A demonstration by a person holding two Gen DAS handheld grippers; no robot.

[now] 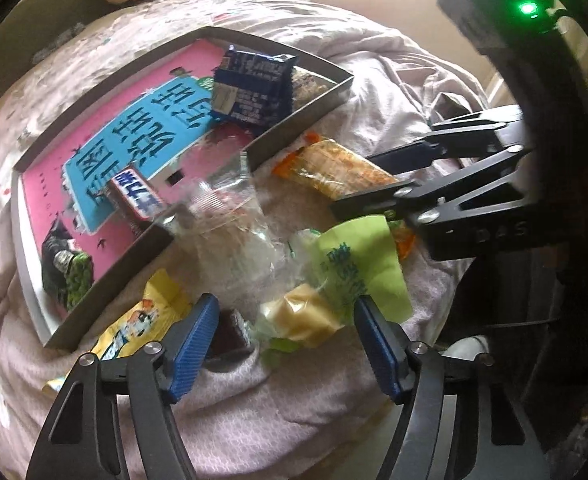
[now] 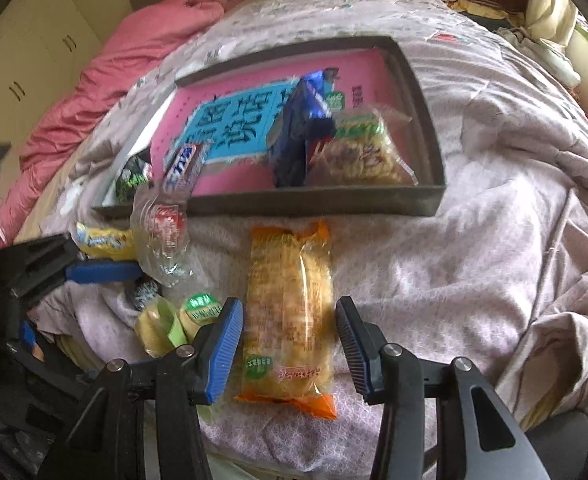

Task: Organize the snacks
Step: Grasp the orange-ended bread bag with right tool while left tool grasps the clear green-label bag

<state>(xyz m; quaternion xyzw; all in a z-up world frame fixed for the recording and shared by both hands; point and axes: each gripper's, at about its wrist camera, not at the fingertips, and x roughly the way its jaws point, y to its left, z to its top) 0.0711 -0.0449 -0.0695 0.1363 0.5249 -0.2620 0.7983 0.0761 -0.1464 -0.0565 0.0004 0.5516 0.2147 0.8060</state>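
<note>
Lilac quilt (image 2: pixel 474 240) (rumpled) bears grey tray (image 2: pixel 426 120); pink blanket (image 2: pixel 105 80) behind; both fingers wide, empty.

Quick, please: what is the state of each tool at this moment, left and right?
Left tool: open, holding nothing, over the green-wrapped cake.
Right tool: open, fingers on both sides of the orange snack pack, not closed on it.
</note>
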